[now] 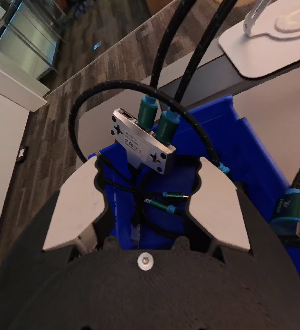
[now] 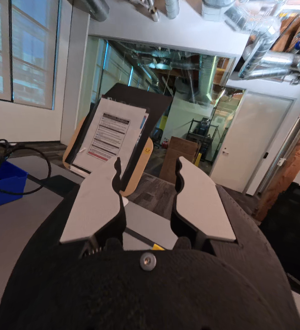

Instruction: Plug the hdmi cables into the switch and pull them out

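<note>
In the left wrist view a silver HDMI switch (image 1: 140,142) lies tilted over the blue bin (image 1: 235,142), its labelled underside toward me. Two green HDMI plugs (image 1: 147,114) (image 1: 167,129) on black braided cables sit in its ports; a third port (image 1: 127,115) is empty. A third green HDMI plug (image 1: 292,212) lies loose at the bin's right edge. My left gripper (image 1: 148,160) is open and empty, just short of the switch. My right gripper (image 2: 149,160) is open and empty, raised and pointing into the room, away from the bin (image 2: 2,182).
Two thin green-tipped cables (image 1: 174,195) lie inside the bin. A white monitor stand base (image 1: 270,44) sits on the grey table at the far right. A black cable loop (image 2: 45,169) trails out of the bin. A black board with a paper sheet (image 2: 113,135) stands ahead. The grippers' ends are close to 60 centimeters from one another.
</note>
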Demonstrator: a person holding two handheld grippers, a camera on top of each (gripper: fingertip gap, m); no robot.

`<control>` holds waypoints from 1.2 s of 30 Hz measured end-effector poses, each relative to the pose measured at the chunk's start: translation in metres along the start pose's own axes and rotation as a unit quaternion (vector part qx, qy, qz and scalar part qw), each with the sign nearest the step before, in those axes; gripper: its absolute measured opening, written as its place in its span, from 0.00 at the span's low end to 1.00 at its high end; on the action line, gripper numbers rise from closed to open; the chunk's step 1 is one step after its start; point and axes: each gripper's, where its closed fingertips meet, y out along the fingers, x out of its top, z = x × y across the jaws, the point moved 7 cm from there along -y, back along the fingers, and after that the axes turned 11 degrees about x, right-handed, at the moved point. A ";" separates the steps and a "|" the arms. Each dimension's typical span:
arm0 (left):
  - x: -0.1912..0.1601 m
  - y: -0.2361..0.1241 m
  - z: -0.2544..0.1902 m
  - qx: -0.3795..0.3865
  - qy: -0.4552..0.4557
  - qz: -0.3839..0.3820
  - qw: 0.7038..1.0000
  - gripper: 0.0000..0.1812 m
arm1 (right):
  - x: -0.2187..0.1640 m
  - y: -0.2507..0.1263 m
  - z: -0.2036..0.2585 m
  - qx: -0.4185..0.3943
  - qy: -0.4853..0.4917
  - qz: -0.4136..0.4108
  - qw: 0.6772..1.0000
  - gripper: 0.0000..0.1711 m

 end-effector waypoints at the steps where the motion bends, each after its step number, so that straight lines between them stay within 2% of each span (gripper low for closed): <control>1: -0.001 0.003 -0.002 0.009 0.007 0.009 1.000 0.53 | -0.006 0.004 -0.002 0.002 0.005 0.020 1.000 0.35; 4: -0.002 0.014 -0.005 0.053 0.030 0.032 0.998 0.43 | -0.020 0.008 -0.007 -0.009 -0.003 0.065 0.998 0.35; 8: -0.005 0.029 -0.017 0.086 0.040 0.074 0.993 0.35 | -0.022 0.008 -0.010 -0.018 -0.003 0.070 0.997 0.35; 9: -0.007 0.032 -0.020 0.093 0.043 0.084 0.991 0.29 | -0.021 0.008 -0.009 -0.015 0.000 0.064 0.998 0.35; 12: -0.006 0.032 -0.021 0.102 0.029 0.082 0.991 0.23 | -0.021 0.009 -0.006 -0.005 0.009 0.058 0.998 0.34; 16: 0.002 0.015 -0.006 0.101 -0.006 0.047 0.994 0.13 | -0.024 0.015 -0.001 0.000 -0.002 0.070 0.998 0.34; 21: 0.015 -0.015 0.017 0.092 -0.062 -0.006 0.994 0.11 | -0.026 0.026 0.015 0.019 -0.024 0.085 0.996 0.33; 28: 0.040 -0.059 0.034 0.052 -0.109 -0.125 0.985 0.11 | -0.037 0.048 0.041 0.059 -0.046 0.116 0.990 0.33; 32: 0.044 -0.065 0.033 0.026 -0.112 -0.163 0.980 0.11 | -0.049 0.066 0.064 0.101 -0.047 0.135 0.985 0.32; 36: 0.042 -0.063 0.031 0.007 -0.108 -0.160 0.981 0.11 | -0.068 0.090 0.102 0.176 -0.031 0.146 0.973 0.31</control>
